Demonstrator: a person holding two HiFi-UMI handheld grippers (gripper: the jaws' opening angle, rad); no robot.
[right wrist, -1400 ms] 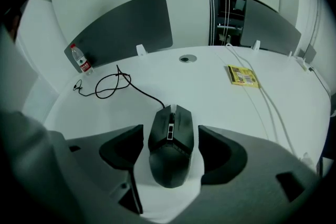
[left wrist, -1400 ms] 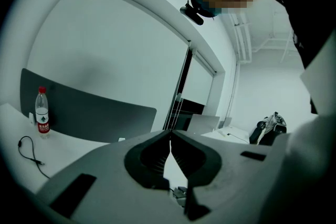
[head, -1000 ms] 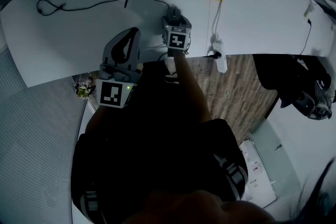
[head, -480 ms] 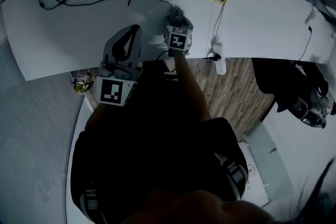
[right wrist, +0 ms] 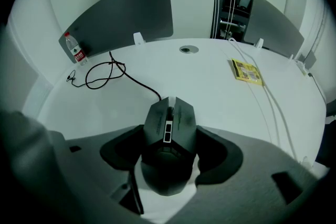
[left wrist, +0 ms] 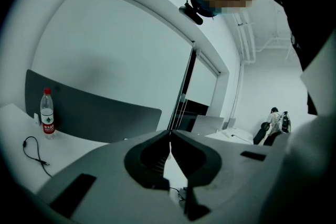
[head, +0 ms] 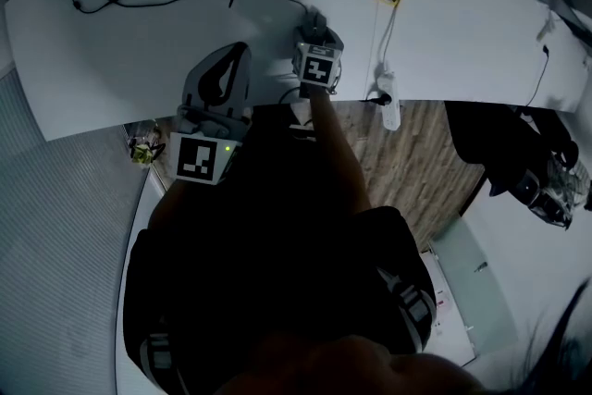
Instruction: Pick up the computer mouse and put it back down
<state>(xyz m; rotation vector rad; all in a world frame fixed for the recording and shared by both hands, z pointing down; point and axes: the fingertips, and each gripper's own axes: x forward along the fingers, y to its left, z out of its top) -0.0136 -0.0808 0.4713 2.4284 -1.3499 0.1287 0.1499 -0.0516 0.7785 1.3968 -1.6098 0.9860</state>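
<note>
A dark computer mouse (right wrist: 170, 113) sits lengthwise between the jaws of my right gripper (right wrist: 169, 132), which is shut on its sides. Its black cable (right wrist: 105, 73) loops away across the white table (right wrist: 220, 97) towards the far left. In the head view the right gripper (head: 315, 30) reaches over the table's near edge, and the mouse (head: 313, 19) shows just past it. I cannot tell whether the mouse rests on the table or hangs just above it. My left gripper (head: 237, 54) is held beside it on the left, shut and empty, and the left gripper (left wrist: 169, 140) points out at the room.
A water bottle (right wrist: 75, 50) stands at the table's far left corner. A yellow tag (right wrist: 245, 72) lies at the right by a white cord (head: 388, 97). A round grommet (right wrist: 188, 49) sits at the back. Grey partition panels (right wrist: 123, 10) line the far edge.
</note>
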